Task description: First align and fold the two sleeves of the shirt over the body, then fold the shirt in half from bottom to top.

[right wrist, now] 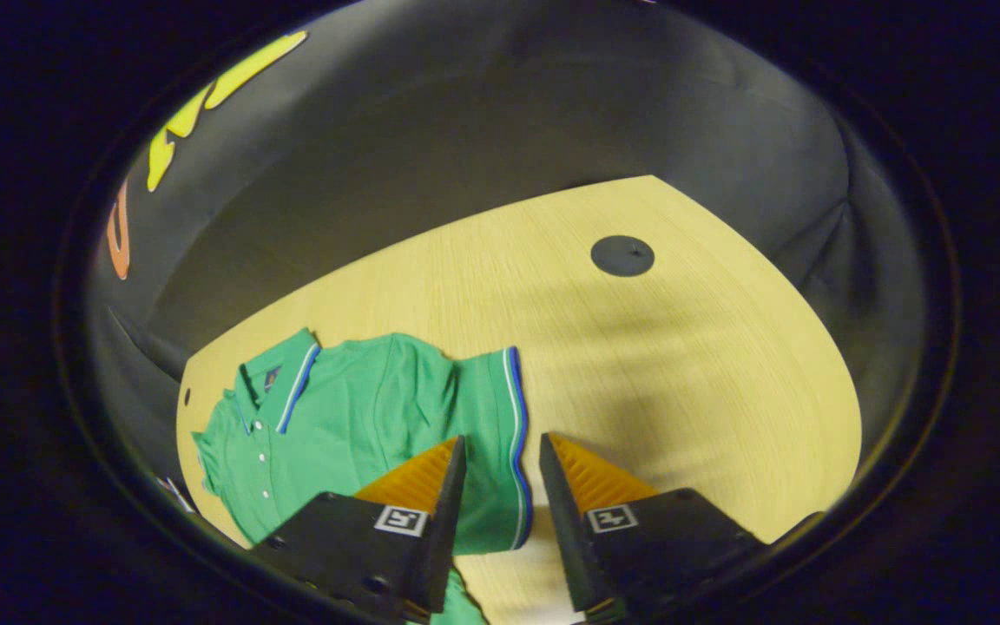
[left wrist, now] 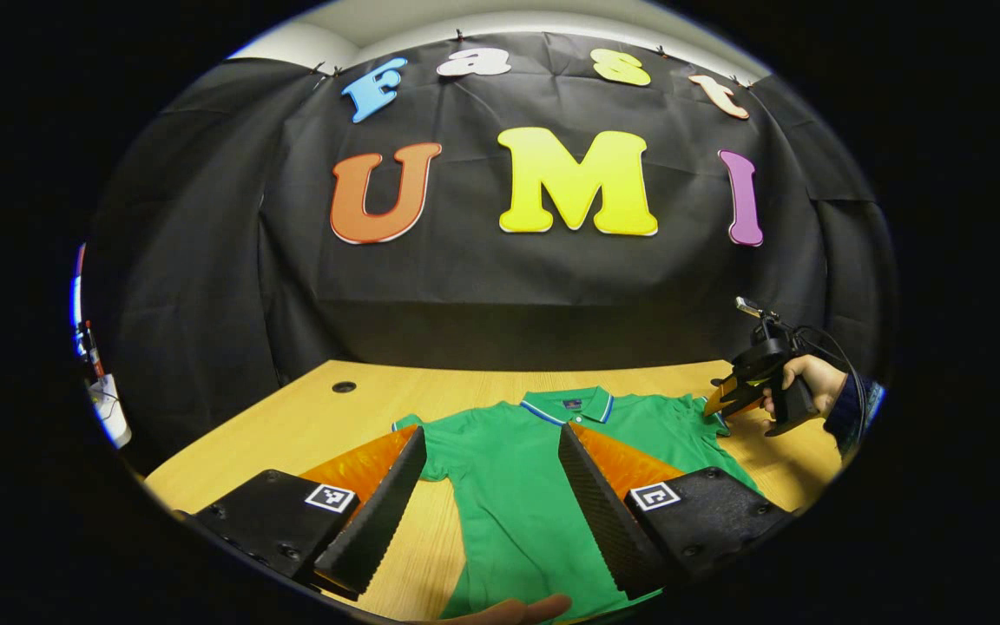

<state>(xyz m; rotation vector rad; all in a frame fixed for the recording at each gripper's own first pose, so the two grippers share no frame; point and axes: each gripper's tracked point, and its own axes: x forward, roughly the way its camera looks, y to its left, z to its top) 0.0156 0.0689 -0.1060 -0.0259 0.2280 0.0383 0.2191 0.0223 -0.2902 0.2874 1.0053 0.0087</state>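
In the left gripper view, the left gripper point(left wrist: 491, 486) hangs above the table point(left wrist: 318, 417) with its jaws spread wide, holding nothing — the green shirt point(left wrist: 509, 486) lies flat below, visible through the gap between the fingers. The shirt's collar point(left wrist: 569, 405) points toward twelve o'clock, the hem runs off toward six, so its long axis goes straight up and down the view. One short sleeve point(left wrist: 417, 425) sticks out at about ten o'clock. At three o'clock the right gripper point(left wrist: 720, 402) is held by a hand point(left wrist: 799, 382) with a dark sleeve cuff, its tips down at the shirt's other sleeve; whether they pinch the cloth I cannot tell from here. A fingertip point(left wrist: 509, 610) shows at six o'clock.

In the right gripper view, the right gripper point(right wrist: 502, 469) stands with a narrow gap between its fingers, and the blue-striped edge of the sleeve point(right wrist: 500, 434) lies in that gap — the fingers have not pressed together on it. Here the shirt point(right wrist: 352, 417) lies crosswise, collar point(right wrist: 283, 382) toward nine o'clock. A round dark grommet point(right wrist: 622, 256) sits in the table point(right wrist: 639, 365) at one o'clock.
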